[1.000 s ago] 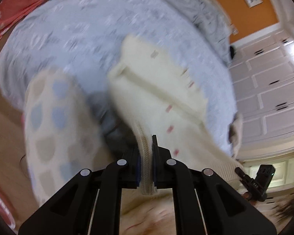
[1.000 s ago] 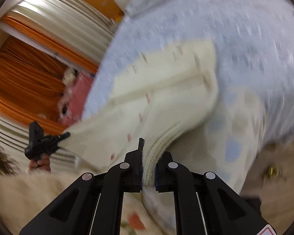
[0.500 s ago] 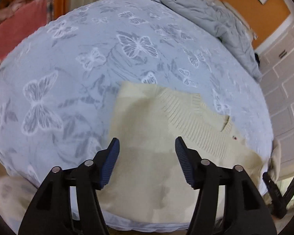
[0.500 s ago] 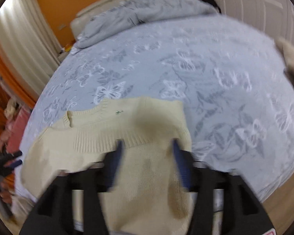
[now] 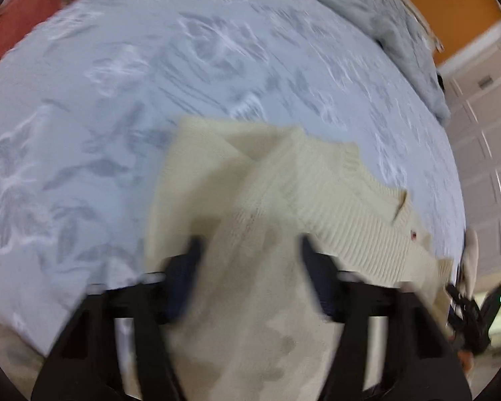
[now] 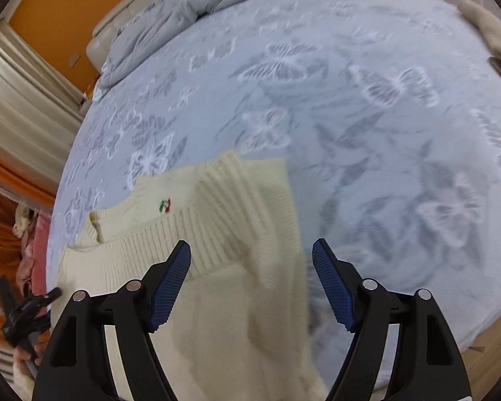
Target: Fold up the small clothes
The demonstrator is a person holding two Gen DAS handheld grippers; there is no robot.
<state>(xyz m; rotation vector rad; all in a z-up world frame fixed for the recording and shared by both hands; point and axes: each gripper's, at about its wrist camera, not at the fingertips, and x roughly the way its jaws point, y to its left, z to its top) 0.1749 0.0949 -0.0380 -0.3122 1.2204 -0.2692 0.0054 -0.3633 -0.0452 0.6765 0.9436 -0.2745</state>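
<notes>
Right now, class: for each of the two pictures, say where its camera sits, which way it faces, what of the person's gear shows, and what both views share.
Left wrist view: sits on the left gripper, facing forward and down at the cream knitted sweater; its blurred fingers stand apart.
Right wrist view: sits on the right gripper, facing the same sweater; blue-padded fingers open, with the left gripper at far left.
Shared: the sweater and the pale blue butterfly-print bedspread.

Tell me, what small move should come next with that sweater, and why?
Probably lower the open right gripper onto the sweater edge beside it and pinch. Both grippers are open and hold nothing, and the sweater lies on the bed only partly folded, one side flipped over.
</notes>
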